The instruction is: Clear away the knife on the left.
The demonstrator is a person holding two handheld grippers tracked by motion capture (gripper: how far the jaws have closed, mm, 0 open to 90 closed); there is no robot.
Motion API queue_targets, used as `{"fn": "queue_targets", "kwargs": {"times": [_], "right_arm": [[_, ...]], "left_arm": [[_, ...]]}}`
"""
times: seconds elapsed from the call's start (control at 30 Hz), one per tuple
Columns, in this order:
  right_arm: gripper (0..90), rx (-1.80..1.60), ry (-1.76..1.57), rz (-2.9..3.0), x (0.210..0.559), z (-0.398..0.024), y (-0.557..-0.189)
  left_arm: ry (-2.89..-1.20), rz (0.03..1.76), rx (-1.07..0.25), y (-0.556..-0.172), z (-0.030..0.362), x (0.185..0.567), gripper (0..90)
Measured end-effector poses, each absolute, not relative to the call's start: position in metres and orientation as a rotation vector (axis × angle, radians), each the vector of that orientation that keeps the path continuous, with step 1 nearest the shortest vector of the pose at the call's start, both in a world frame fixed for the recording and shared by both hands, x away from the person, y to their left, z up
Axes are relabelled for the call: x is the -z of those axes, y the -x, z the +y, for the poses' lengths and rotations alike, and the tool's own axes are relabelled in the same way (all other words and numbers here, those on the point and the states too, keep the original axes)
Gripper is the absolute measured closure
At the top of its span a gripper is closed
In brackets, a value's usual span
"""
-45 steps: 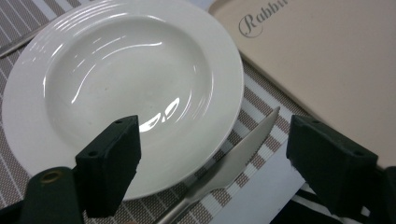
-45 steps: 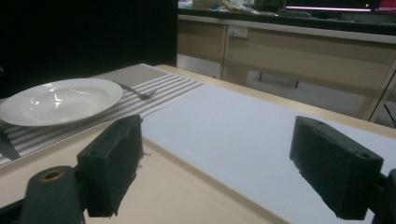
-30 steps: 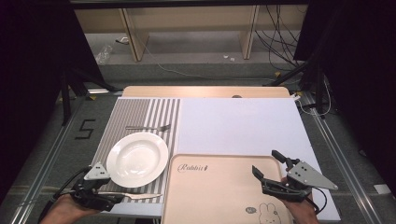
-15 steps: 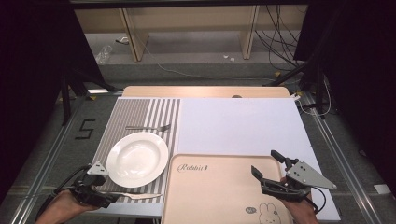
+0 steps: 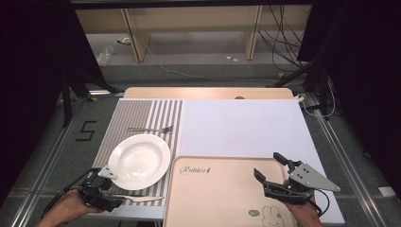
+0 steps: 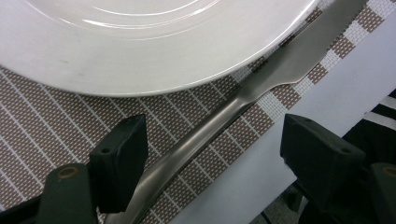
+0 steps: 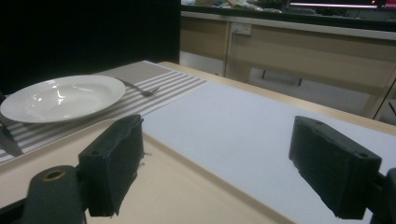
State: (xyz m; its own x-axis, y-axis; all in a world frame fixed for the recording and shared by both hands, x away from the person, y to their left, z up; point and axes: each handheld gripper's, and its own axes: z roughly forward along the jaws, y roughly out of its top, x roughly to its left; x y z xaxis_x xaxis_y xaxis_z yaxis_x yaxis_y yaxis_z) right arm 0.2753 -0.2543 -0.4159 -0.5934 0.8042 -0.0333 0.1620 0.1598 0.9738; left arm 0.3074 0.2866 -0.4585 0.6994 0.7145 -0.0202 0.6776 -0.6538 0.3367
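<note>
Knife (image 6: 261, 88) lies flat on the striped placemat (image 5: 142, 113), just beside the near rim of the white plate (image 5: 140, 161), laid as in a table setting. Left gripper (image 6: 210, 144) straddles its handle with jaws apart, having just been narrowing; the pads do not yet press the metal. Right gripper (image 5: 270, 171) hovers over the beige tray (image 5: 213, 198), jaws wide, nothing between them. Fork (image 5: 150, 128) rests beyond the plate. Tray lettering reads "Rabbit"; a "5" (image 5: 86, 131) marks the floor.
</note>
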Motion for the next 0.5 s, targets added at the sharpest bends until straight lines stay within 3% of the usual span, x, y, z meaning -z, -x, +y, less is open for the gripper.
{"fn": "queue_targets", "kwargs": {"times": [0.5], "right_arm": [[19.1,-1.465,-0.903,1.89,0.4163,-0.2531,-0.2753]], "left_arm": [[-2.686,1.022,-0.128,-0.3139,0.2762,0.4658,38.7]]}}
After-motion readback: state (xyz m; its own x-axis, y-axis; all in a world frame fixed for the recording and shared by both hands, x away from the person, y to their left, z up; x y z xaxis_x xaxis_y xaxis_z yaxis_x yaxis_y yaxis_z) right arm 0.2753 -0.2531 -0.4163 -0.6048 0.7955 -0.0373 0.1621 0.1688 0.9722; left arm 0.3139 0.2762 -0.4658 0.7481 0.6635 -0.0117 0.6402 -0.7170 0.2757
